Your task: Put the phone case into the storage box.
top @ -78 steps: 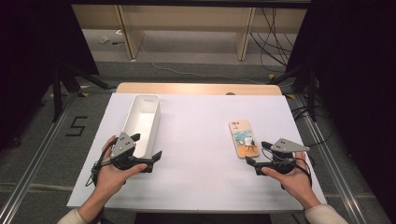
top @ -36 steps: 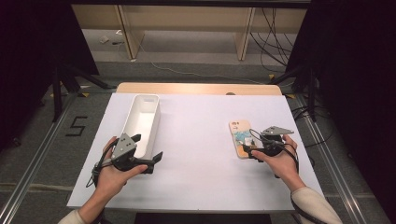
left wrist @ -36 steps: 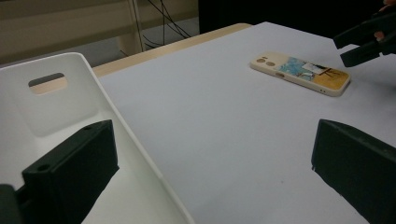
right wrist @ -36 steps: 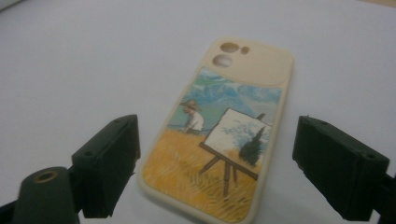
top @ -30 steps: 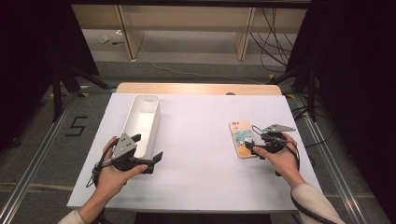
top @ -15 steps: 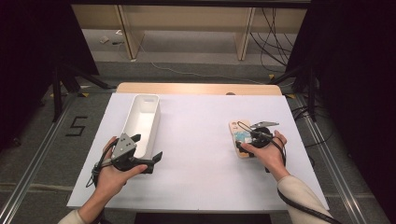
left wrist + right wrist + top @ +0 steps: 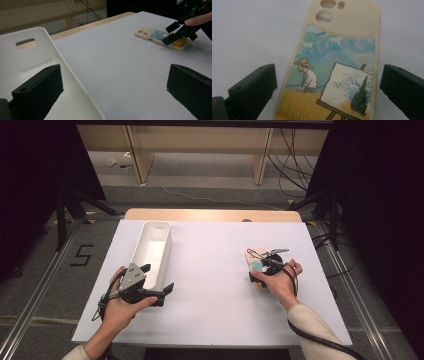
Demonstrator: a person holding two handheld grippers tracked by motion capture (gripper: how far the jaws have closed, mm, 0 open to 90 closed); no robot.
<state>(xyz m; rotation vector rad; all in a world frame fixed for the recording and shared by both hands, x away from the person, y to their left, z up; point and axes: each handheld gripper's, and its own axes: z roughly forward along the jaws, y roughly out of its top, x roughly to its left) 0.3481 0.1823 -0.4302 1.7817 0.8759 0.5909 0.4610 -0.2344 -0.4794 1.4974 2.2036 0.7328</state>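
Lying on the table (image 7: pixel 210 310): one phone case (image 7: pixel 337 67), one white bin (image 7: pixel 152 251).

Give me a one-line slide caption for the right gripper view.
Right gripper open, its jaws straddling the painted phone case lying flat on the white table, pads not touching it.

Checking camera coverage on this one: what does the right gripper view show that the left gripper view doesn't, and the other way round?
The right gripper view alone shows the print on the phone case up close: a painter in a straw hat, a canvas on an easel, a swirling blue sky. The left gripper view alone shows the white bin, the table's wooden edge and the right gripper over the case. Both share the case lying on the white table top and open black jaws.
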